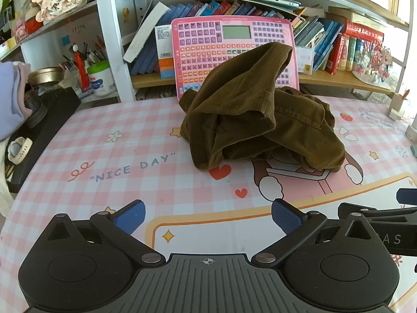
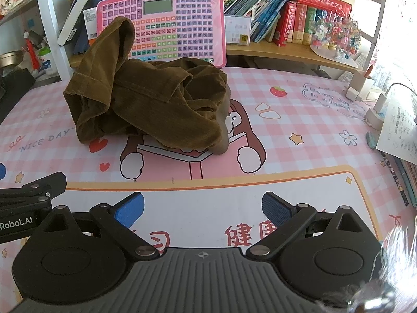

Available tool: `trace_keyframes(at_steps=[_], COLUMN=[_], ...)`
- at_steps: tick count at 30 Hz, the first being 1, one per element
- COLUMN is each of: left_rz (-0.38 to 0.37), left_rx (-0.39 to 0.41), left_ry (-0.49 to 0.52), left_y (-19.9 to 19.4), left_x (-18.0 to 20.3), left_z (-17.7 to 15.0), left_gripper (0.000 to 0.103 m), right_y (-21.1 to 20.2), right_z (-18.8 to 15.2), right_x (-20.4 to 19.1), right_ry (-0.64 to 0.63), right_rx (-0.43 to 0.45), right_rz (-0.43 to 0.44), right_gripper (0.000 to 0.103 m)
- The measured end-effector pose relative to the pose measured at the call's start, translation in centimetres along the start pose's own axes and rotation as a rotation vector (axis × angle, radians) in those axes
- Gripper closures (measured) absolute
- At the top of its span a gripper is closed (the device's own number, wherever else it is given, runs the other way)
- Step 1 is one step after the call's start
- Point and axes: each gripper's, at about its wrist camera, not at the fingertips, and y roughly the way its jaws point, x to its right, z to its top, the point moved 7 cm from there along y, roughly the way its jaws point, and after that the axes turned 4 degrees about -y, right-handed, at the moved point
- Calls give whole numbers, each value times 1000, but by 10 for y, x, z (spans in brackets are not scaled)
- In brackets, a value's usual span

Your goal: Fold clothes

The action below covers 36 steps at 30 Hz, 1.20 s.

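crumpled olive-brown corduroy garment (image 1: pixel 260 120) is lying heaped near the far edge of the pink checked table mat (image 1: pixel 130 143) | left gripper (image 1: pixel 208 219) is hovering released, empty | right gripper (image 2: pixel 203 208) is hovering released, empty | white tub (image 1: pixel 101 78) is holding pens

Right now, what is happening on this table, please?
A person holds two grippers over a pink checked table mat. A brown garment lies crumpled in a heap near a pink toy keyboard. The left gripper and the right gripper are both open, hold nothing, and hover short of the garment. Folding has not started.
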Motion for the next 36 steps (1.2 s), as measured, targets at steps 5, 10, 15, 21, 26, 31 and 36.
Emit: trace_keyframes(at_steps=[5, 10, 15, 21, 26, 31, 36], left_rz=[15, -7, -24, -54, -100, -159, -198], left_rx=[13, 15, 20, 38, 61, 47, 28], left_ry=[28, 33, 44, 43, 46, 53, 50], left_y=[-1, -1, -1, -4, -8, -5, -2], left_x=[3, 0, -4, -16, -24, -26, -27], left_z=[1, 2, 3, 4, 2, -8, -18], left_gripper=[0, 0, 0, 0, 0, 0, 0], right_y=[0, 0, -4, -11, -20, -25, -27], right_z=[0, 0, -1, -4, -9, -24, -36], right_x=[-1, -2, -8, -19, -27, -30, -33], right_ry=[6, 13, 26, 43, 81, 116, 121], right_rx=[-3, -6, -6, 2, 13, -21, -48], right_rz=[-6, -13, -29, -44, -52, -72, -91], right_gripper=[6, 7, 7, 7, 7, 7, 7])
